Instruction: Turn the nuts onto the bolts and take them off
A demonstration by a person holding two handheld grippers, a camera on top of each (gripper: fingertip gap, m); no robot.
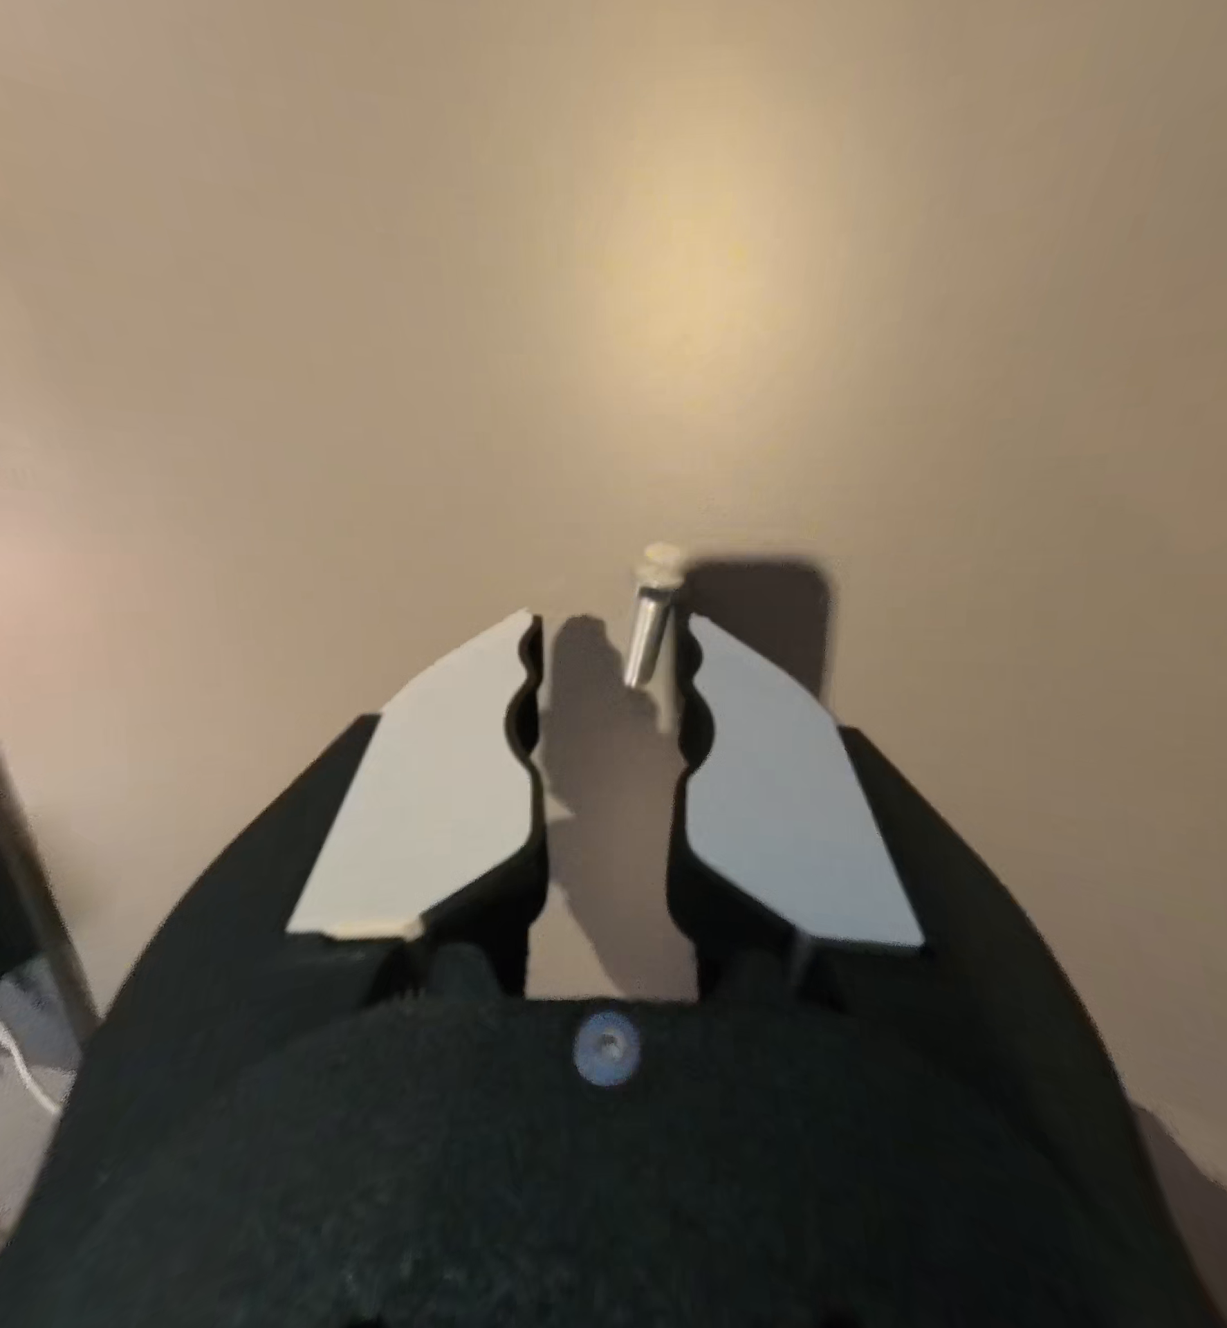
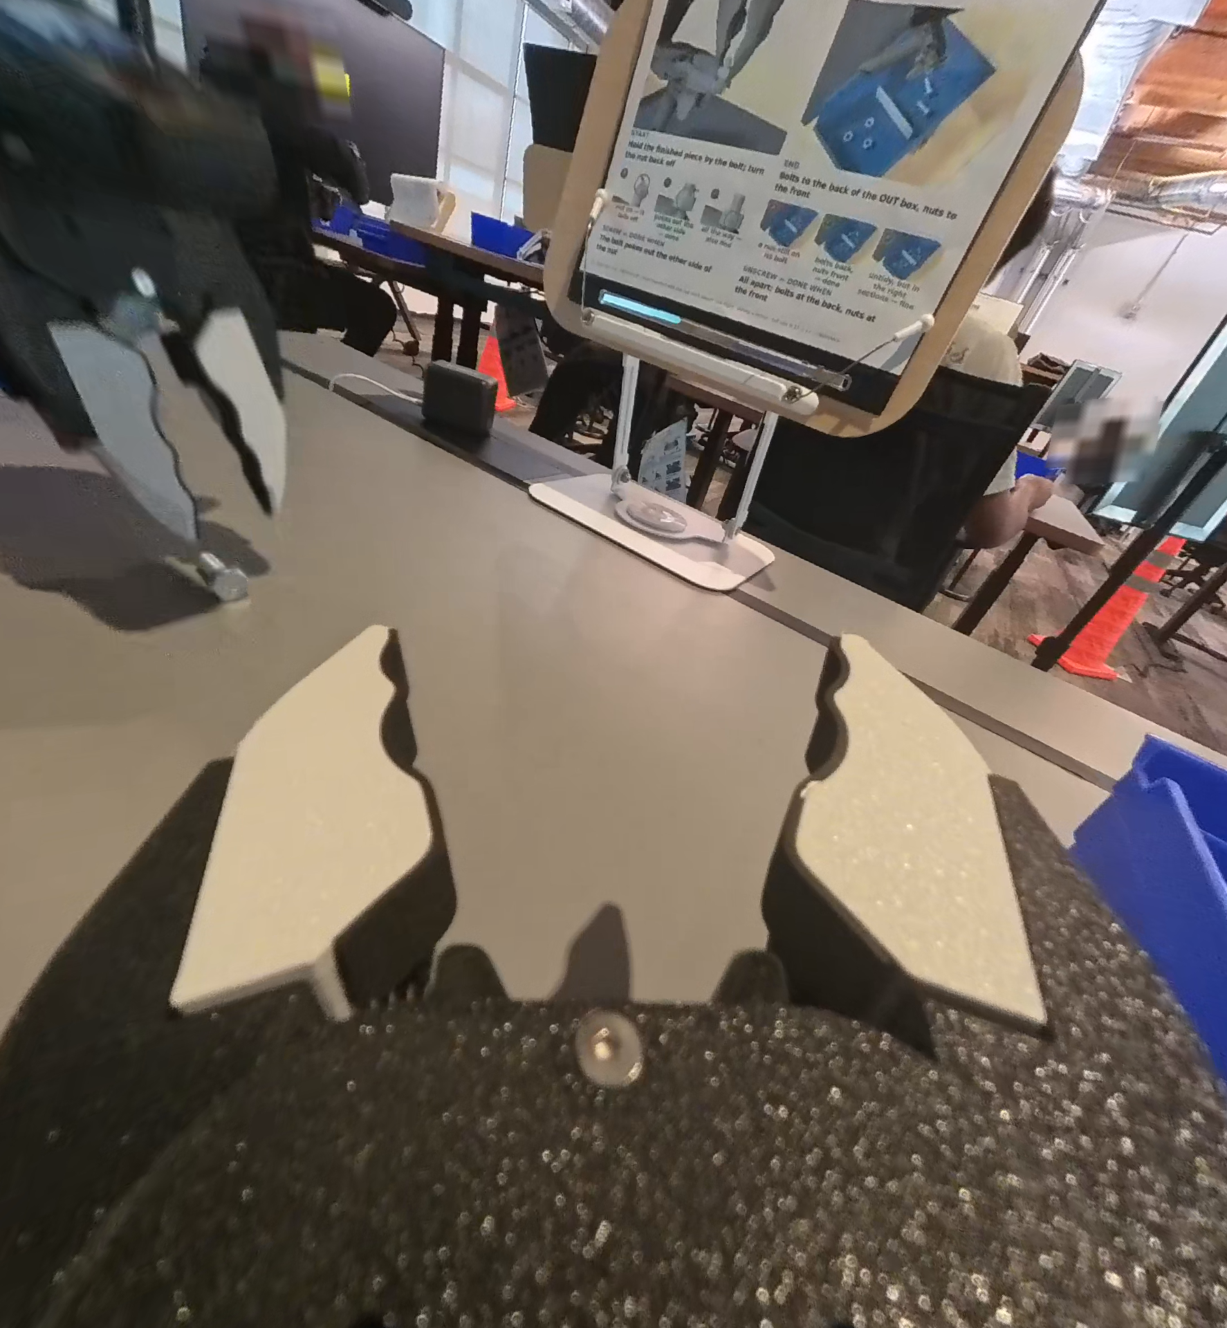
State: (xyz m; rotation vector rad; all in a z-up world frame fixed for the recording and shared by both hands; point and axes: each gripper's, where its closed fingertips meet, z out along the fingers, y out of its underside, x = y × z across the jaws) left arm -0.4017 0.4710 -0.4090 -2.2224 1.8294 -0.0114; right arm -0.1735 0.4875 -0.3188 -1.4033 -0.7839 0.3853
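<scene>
A silver bolt point(image 1: 645, 632) stands head-down on the beige-grey table point(image 1: 668, 287), tilted, with its shaft pointing up. My left gripper point(image 1: 614, 632) is over it, open with a gap wider than the bolt. The bolt sits between the fingertips, close to the right finger point(image 1: 761, 754), and is not clamped. In the right wrist view the left gripper point(image 2: 226, 517) points down at the bolt point(image 2: 222, 577) at the far left. My right gripper point(image 2: 614, 647) is wide open and empty, low over the table point(image 2: 596, 718). No nut shows in either view.
A blue bin point(image 2: 1185, 862) stands at the right edge, close to my right gripper. A tablet point(image 2: 812, 180) on a white stand point(image 2: 668, 532) is at the table's far edge, with a small black box point(image 2: 456, 406) to its left. Other tables and orange cones lie beyond.
</scene>
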